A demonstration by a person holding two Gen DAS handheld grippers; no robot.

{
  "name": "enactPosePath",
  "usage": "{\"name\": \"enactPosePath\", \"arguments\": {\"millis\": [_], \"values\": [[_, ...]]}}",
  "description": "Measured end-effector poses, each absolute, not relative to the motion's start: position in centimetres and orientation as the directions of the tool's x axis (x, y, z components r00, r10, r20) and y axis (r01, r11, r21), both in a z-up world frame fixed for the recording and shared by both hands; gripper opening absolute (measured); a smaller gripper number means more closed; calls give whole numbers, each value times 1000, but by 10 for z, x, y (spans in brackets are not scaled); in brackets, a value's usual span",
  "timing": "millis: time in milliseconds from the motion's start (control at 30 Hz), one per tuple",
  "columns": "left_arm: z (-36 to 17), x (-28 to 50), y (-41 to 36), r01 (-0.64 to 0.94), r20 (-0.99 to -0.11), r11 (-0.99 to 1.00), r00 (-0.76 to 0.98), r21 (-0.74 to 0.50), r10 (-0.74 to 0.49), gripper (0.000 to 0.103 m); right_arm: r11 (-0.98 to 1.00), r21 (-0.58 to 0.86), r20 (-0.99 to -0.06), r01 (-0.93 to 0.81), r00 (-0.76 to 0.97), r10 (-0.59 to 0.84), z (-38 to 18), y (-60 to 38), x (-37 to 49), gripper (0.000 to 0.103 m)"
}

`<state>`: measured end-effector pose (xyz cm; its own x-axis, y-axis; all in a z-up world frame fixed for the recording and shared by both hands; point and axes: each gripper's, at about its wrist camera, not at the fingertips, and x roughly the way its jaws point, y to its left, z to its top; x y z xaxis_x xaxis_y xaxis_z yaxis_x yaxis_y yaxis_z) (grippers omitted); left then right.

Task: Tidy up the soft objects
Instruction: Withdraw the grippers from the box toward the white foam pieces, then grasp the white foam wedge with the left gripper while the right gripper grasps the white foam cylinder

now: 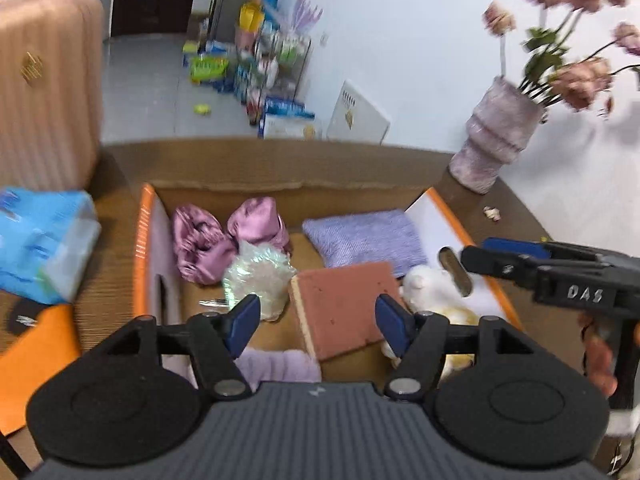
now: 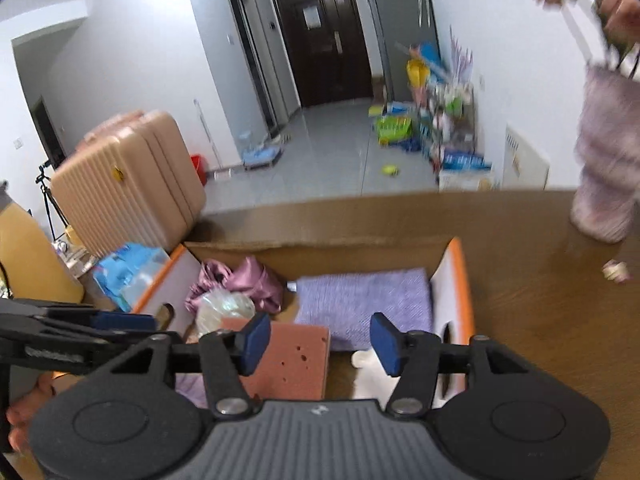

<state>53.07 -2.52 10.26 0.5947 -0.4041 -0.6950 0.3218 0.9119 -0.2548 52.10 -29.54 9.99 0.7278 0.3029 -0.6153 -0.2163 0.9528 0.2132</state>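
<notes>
An open cardboard box (image 1: 280,196) (image 2: 320,256) with orange flaps stands on a brown table. Inside lie a pink satin cloth (image 1: 208,240) (image 2: 248,280), an iridescent bath pouf (image 1: 256,276) (image 2: 224,308), a lilac towel (image 1: 364,236) (image 2: 360,300), a pink sponge (image 1: 344,308) (image 2: 292,364), a white plush toy (image 1: 428,284) (image 2: 372,376) and a pale purple fluffy cloth (image 1: 280,364). My left gripper (image 1: 319,324) hangs open above the sponge, holding nothing. My right gripper (image 2: 320,345) is open over the sponge and plush, also holding nothing.
A ribbed vase (image 1: 492,140) (image 2: 608,160) of pink flowers stands on the table right of the box. A blue tissue pack (image 1: 40,240) (image 2: 128,276) and an orange folder (image 1: 36,356) lie to the left. A beige suitcase (image 2: 128,176) stands behind them.
</notes>
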Motion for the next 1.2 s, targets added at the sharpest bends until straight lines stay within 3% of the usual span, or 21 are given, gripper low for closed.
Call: {"name": "enactPosePath", "arguments": {"millis": [67,467,800,1000,1200], "values": [[122,508,-19,337,-677,916,624,-218,-390,68,956,192,-590,-223,752,293,119,-304,497,60],[162,396,-6,306,-594,946,743,-109,-309,77,963,99,-489,-252,830,267,175,-305,386,65],[106,247,-6,310,-464,947,830,-82,-311,84,960,45,-406,-276,873,270,111,-294,259,68],[66,195,-11,299,-497,943,802,-143,-330,84,958,104,-421,-268,861,286,60,-295,191,70],[62,192,-14,310,-512,937,786,-159,-347,84,958,165,-448,-236,847,286,38,-302,173,71]]}}
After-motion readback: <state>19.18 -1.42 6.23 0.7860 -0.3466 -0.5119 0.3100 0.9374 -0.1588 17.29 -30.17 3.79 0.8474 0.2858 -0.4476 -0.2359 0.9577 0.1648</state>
